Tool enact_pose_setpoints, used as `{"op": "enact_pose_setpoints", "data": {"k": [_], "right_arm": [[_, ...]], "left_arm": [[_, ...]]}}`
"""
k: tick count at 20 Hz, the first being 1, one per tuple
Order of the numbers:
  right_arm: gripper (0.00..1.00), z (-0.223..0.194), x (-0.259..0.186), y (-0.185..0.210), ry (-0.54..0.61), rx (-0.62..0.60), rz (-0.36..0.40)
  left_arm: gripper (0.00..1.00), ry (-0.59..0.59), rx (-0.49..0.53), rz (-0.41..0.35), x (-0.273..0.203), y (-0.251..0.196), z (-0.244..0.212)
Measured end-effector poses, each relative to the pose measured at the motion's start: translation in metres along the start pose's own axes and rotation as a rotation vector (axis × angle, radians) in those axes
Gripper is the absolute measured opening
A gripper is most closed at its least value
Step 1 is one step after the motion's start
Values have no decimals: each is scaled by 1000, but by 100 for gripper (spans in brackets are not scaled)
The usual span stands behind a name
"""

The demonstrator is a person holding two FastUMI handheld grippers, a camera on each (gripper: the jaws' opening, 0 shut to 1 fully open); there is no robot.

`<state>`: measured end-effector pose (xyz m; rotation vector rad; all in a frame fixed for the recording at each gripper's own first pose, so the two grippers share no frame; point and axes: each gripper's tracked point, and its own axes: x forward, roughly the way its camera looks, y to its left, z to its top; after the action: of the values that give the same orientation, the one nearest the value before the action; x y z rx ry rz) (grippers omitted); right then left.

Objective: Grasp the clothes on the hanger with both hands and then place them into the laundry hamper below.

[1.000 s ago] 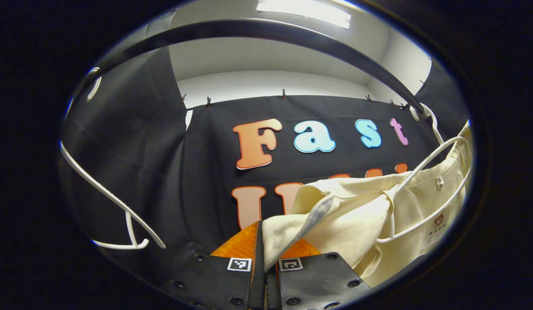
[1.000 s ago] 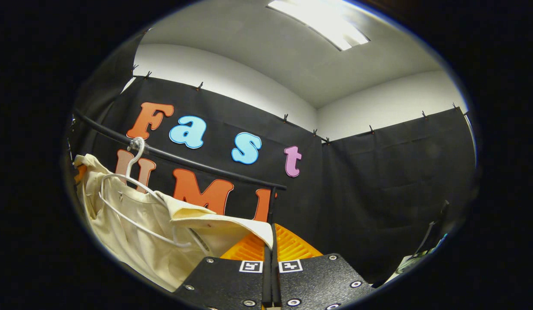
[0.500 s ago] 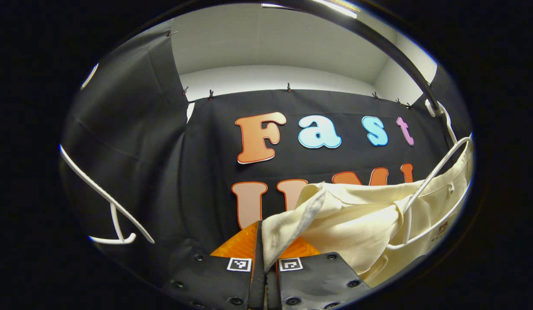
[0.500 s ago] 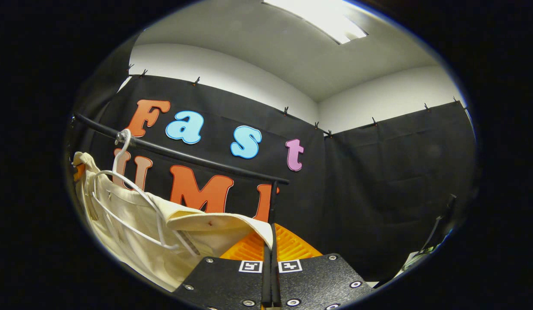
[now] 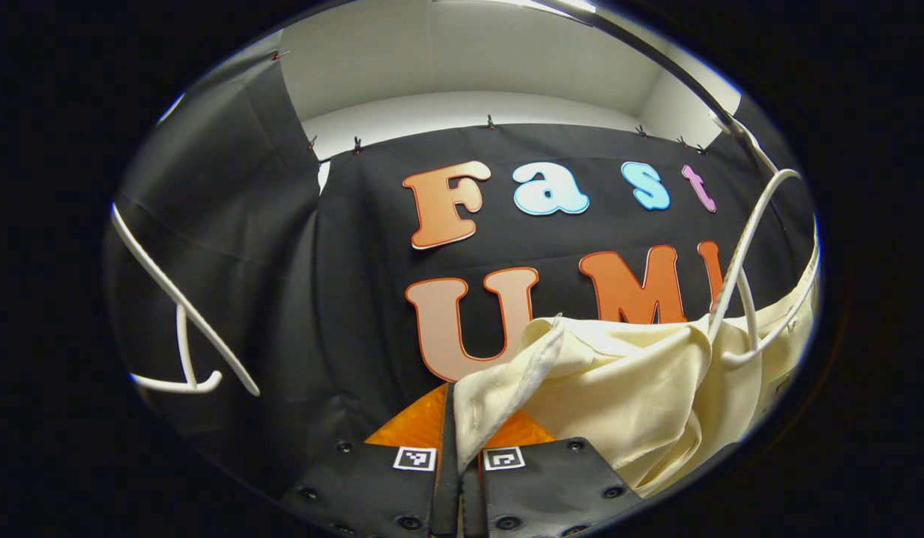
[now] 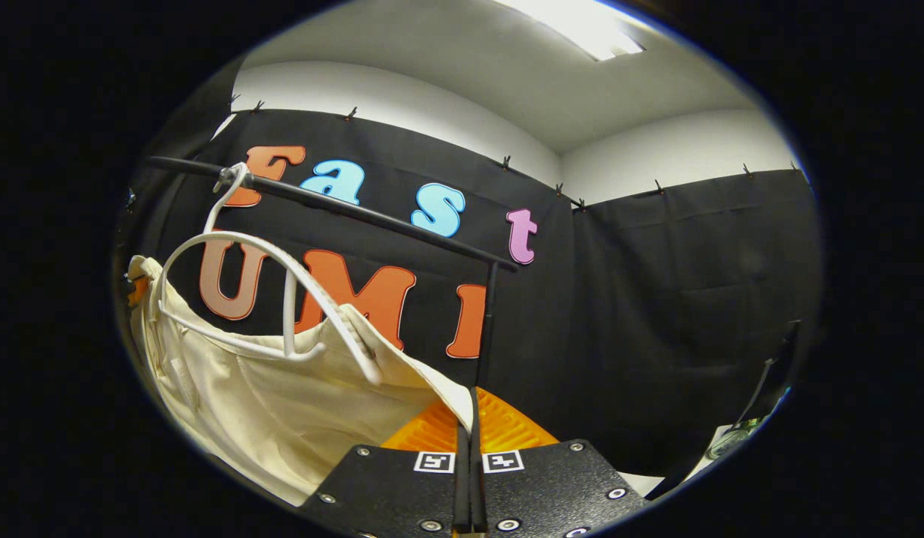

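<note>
A cream garment [image 5: 641,388] stretches to the right from my left gripper [image 5: 462,433], which is shut on a folded edge of it. In the right gripper view the same cream garment [image 6: 282,411] sags to the left of my right gripper [image 6: 470,426], which is shut on its other edge. A white hanger [image 6: 282,291] hangs by its hook from the black rail [image 6: 372,217], its arm bare above the cloth. In the left gripper view the white hanger [image 5: 745,269] stands at the far right with the cloth slipped below its shoulder.
A second, bare white hanger [image 5: 178,314] hangs at the left of the left gripper view. The rail's upright post [image 6: 488,321] stands just behind my right gripper. Black cloth walls close in the back and sides.
Both grippers have come down with the garment. The rail and hanger have risen in both views, and the cloth has slid off the hanger's shoulder, baring its arm.
</note>
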<state>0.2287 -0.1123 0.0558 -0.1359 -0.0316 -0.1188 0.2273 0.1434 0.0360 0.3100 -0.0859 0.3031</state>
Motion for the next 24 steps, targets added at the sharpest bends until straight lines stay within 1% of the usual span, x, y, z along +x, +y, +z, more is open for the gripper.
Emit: {"op": "enact_pose_setpoints", "data": {"k": [2,5,7,9,11,13,14,16,18,19,22,24], "right_arm": [[0,-8,-6,7,6,21,2],[0,-29,-19,19,38,31,15],[0,-41,-30,29,47,30,39],[0,-49,-42,39,54,10,57],[0,-54,-55,46,67,-19,66],[0,-51,-68,60,65,-39,96],[0,-48,-77,68,63,-44,115],[0,-41,-95,84,58,-37,161],[0,-38,-110,97,67,-9,198],[0,-36,-119,103,73,13,215],[0,-35,-136,119,86,85,240],[0,-40,-145,129,101,117,253]], "left_arm": [[9,17,8,16,-4,5,-10],[9,75,-9,14,-11,7,-34],[8,124,-26,9,-33,9,-60],[9,146,-4,25,-50,15,-73],[9,153,20,26,-69,16,-77],[12,179,6,10,-88,15,-79],[11,186,6,11,-98,18,-79],[12,192,2,24,-117,27,-75],[12,215,-12,19,-132,29,-73],[12,225,-31,12,-140,27,-69],[11,260,-90,-51,-172,5,-66],[11,281,-123,-113,-190,-18,-65]]}}
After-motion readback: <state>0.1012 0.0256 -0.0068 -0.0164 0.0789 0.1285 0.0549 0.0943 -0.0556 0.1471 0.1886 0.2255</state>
